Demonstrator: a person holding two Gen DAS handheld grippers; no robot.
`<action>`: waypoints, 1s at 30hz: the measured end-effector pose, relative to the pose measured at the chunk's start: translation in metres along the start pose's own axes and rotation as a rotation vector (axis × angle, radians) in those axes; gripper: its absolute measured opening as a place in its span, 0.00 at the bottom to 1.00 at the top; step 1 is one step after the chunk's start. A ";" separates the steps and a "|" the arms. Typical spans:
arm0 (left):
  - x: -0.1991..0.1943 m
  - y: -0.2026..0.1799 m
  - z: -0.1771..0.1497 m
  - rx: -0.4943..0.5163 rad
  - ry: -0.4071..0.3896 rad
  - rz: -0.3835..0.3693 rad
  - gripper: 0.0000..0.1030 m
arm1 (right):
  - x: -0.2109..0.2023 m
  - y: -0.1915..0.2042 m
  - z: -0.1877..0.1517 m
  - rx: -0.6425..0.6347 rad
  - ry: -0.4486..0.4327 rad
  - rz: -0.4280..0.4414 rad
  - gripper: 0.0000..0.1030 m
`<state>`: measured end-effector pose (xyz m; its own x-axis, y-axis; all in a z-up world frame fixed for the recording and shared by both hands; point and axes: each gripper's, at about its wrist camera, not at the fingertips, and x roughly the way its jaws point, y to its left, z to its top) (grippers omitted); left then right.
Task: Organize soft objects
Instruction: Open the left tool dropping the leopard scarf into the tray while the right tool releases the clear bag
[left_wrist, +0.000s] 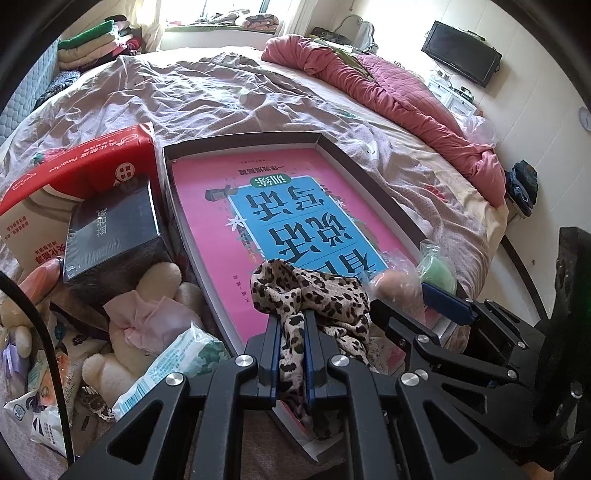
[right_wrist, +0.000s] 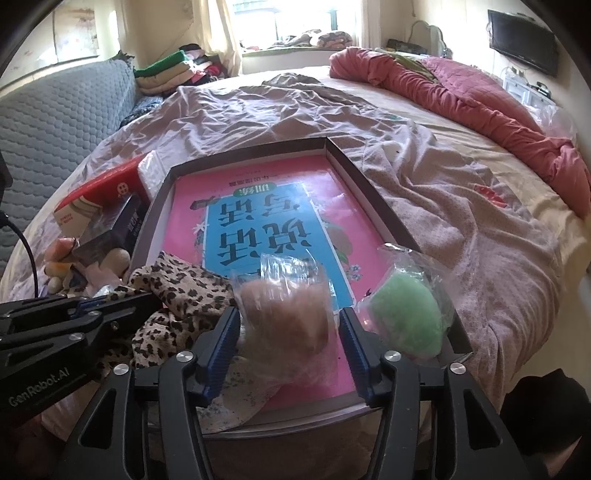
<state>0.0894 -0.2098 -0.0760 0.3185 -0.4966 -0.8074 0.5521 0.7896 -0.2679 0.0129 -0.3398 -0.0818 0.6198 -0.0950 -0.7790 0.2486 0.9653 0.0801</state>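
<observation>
The left gripper (left_wrist: 291, 321) is clenching its jaws on the leopard-print cloth (left_wrist: 325, 295), which is bunching just ahead of them over the near end of the shallow box tray (left_wrist: 373, 177). The right gripper (right_wrist: 288, 321) is holding its jaws spread, with the blurred brown sponge in its clear bag (right_wrist: 291, 306) sitting between them, apparently free. Judging by that, the cloth wants laying flat beside the sponge, not on it, so easing it down left of the right jaws looks wise. Just right of the right jaws a bagged green sponge (right_wrist: 410, 314) is resting in the tray corner, and beyond both lies the pink book (right_wrist: 258, 206). The tray is sitting on a rumpled bed (left_wrist: 229, 92), a red quilt (left_wrist: 399, 85) heaped beyond.
</observation>
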 end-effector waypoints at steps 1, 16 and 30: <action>0.000 0.000 0.000 -0.001 0.001 0.001 0.10 | -0.001 0.000 0.000 -0.002 -0.003 0.001 0.58; 0.003 -0.002 -0.001 0.004 0.011 0.015 0.10 | -0.025 -0.013 0.012 0.037 -0.078 -0.030 0.60; -0.004 0.000 0.004 -0.001 -0.016 0.008 0.29 | -0.029 -0.011 0.014 0.027 -0.080 -0.043 0.61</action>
<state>0.0913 -0.2094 -0.0702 0.3356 -0.4956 -0.8011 0.5482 0.7943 -0.2617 0.0024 -0.3514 -0.0509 0.6653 -0.1560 -0.7301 0.2956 0.9531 0.0657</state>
